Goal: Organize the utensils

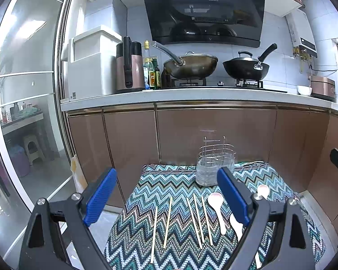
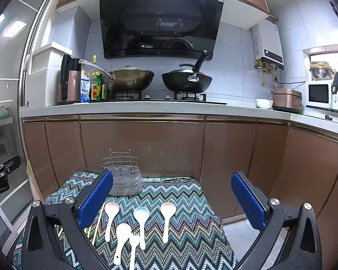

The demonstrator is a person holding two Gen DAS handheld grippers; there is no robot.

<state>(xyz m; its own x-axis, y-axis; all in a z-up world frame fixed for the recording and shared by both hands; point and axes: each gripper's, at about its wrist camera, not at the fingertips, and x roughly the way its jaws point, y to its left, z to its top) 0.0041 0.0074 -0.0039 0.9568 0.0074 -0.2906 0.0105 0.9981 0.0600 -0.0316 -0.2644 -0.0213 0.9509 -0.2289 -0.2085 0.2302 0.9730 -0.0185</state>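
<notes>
Both the left hand-held gripper and the right hand-held gripper are spread wide and hold nothing. Five chopsticks lie left and spoons right on the table. The wire utensil holder stands upright at the far edge.

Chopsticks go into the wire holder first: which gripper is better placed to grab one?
Left. The left gripper, open, frames the chopsticks lying on the cloth. The right gripper, also open, hangs over the spoons.
</notes>
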